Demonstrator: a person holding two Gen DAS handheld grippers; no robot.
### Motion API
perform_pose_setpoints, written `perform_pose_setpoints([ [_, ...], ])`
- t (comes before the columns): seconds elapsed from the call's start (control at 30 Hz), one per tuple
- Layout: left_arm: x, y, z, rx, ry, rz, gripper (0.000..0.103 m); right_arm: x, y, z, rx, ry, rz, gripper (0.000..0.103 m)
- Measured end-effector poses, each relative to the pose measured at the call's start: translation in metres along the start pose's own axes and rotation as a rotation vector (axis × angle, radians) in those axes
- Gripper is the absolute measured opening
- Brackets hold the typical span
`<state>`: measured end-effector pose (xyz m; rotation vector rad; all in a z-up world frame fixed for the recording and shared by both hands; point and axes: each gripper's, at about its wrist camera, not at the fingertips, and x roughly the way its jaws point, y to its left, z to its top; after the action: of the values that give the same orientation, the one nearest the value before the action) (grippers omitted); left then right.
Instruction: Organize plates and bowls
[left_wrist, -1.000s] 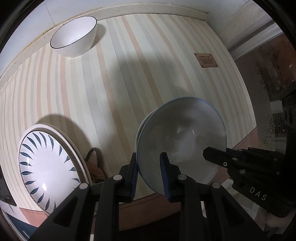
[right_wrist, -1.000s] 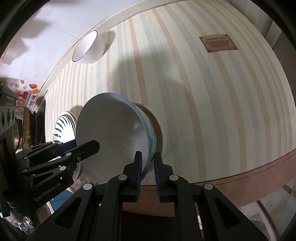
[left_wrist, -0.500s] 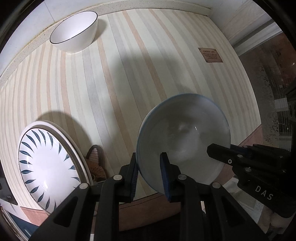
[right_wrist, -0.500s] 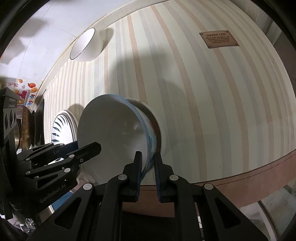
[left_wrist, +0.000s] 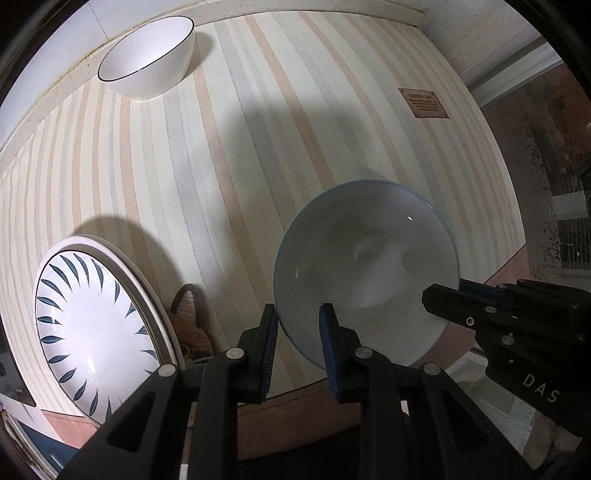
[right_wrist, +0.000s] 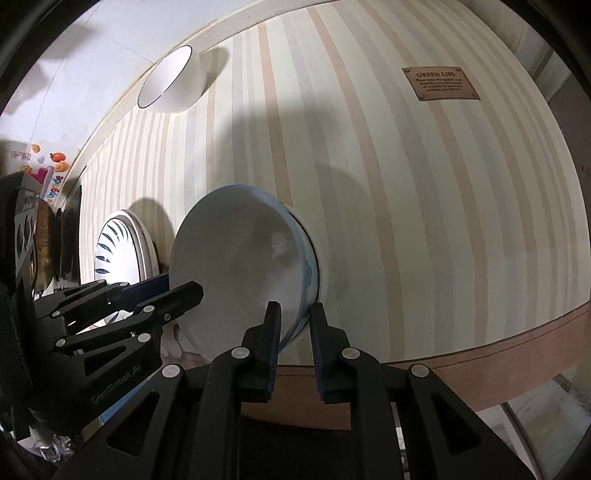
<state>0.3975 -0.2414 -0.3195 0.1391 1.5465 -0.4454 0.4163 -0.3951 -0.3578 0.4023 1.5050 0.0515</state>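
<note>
A pale bowl with a blue rim (left_wrist: 365, 266) is held above the striped tablecloth (left_wrist: 229, 155), near the table's front edge. My left gripper (left_wrist: 299, 314) straddles its near-left rim, with a gap at the outer finger. My right gripper (right_wrist: 294, 314) straddles the opposite rim of the same bowl (right_wrist: 240, 273), and its jaws stand wider than before, with a gap at the outer pad. A white bowl with a thin dark rim (left_wrist: 147, 59) sits at the far left. A white plate with blue leaf marks (left_wrist: 92, 325) lies at the near left.
A small brown woven thing (left_wrist: 190, 328) lies between the plate and the held bowl. A brown label (right_wrist: 439, 83) lies on the cloth at the far right. The table's front edge (right_wrist: 498, 336) runs just below the bowl. A dark object (right_wrist: 44, 240) stands at the far left.
The bowl has tipped more level and shifted slightly right. My right gripper's jaws have opened wider around its rim. The left gripper's grip looks unchanged.
</note>
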Motion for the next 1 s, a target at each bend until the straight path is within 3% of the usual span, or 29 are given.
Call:
perform_pose_setpoints([
  [0.17,-0.020,0.006,-0.003,-0.010,-0.022,-0.017,0.020,-0.010,-0.002,0.001,-0.004,0.011,0.008,0.018],
  [0.4,-0.077,0.037,0.023,-0.084,-0.148,-0.049,0.024,-0.049,0.005,0.028,-0.010,-0.040,0.035,0.018],
  [0.43,-0.083,0.049,0.033,-0.110,-0.167,-0.051,0.028,-0.054,0.009,0.038,-0.013,-0.054,0.045,0.019],
  [0.5,-0.088,0.076,0.057,-0.177,-0.191,-0.043,0.028,-0.059,0.021,0.062,-0.039,-0.078,0.055,0.033],
  [0.57,-0.086,0.102,0.079,-0.239,-0.198,-0.048,0.028,-0.058,0.033,0.087,-0.062,-0.107,0.068,0.037],
  [0.73,-0.066,0.173,0.135,-0.417,-0.201,-0.045,0.028,-0.030,0.074,0.165,-0.116,-0.153,0.104,0.037],
  [0.83,-0.041,0.203,0.163,-0.490,-0.159,-0.075,0.028,0.000,0.100,0.214,-0.134,-0.139,0.110,0.037],
  [1.0,-0.002,0.219,0.188,-0.530,-0.099,-0.099,0.028,0.047,0.128,0.267,-0.135,-0.085,0.089,0.037],
])
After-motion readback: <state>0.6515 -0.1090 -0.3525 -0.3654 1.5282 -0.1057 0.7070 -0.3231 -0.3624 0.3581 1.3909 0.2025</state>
